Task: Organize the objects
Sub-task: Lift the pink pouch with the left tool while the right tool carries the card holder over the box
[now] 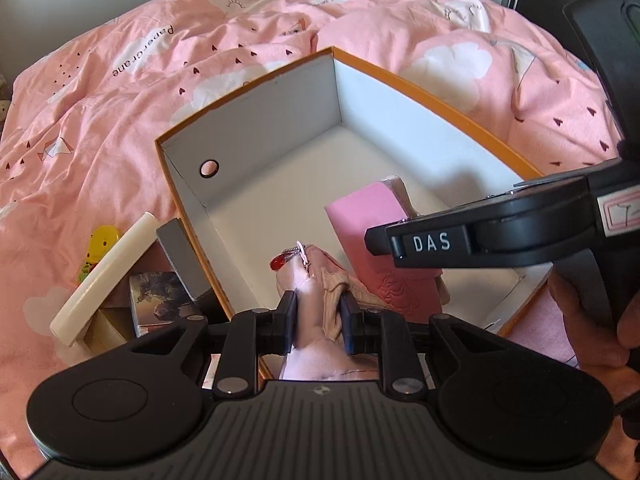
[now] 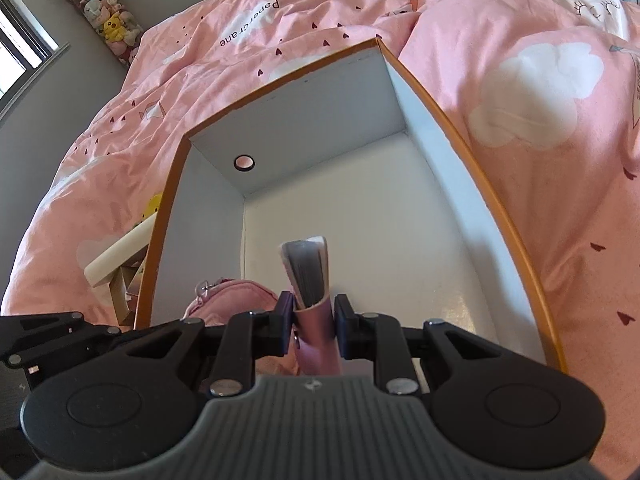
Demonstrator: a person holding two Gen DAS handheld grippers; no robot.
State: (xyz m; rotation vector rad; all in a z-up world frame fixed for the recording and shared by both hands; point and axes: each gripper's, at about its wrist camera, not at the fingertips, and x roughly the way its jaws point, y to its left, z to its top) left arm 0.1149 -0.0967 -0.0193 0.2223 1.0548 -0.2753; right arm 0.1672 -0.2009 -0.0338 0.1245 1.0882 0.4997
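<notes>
Right tool pinches pink notebook upright, long axis pointing into orange box; left tool pinches pink pouch.

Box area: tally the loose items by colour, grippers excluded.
Pink: 2, the pouch in the left gripper and the notebook in the right gripper
Orange: 1, the box
Cream: 1, the board
Yellow: 1, the toy
Total: 5
</notes>
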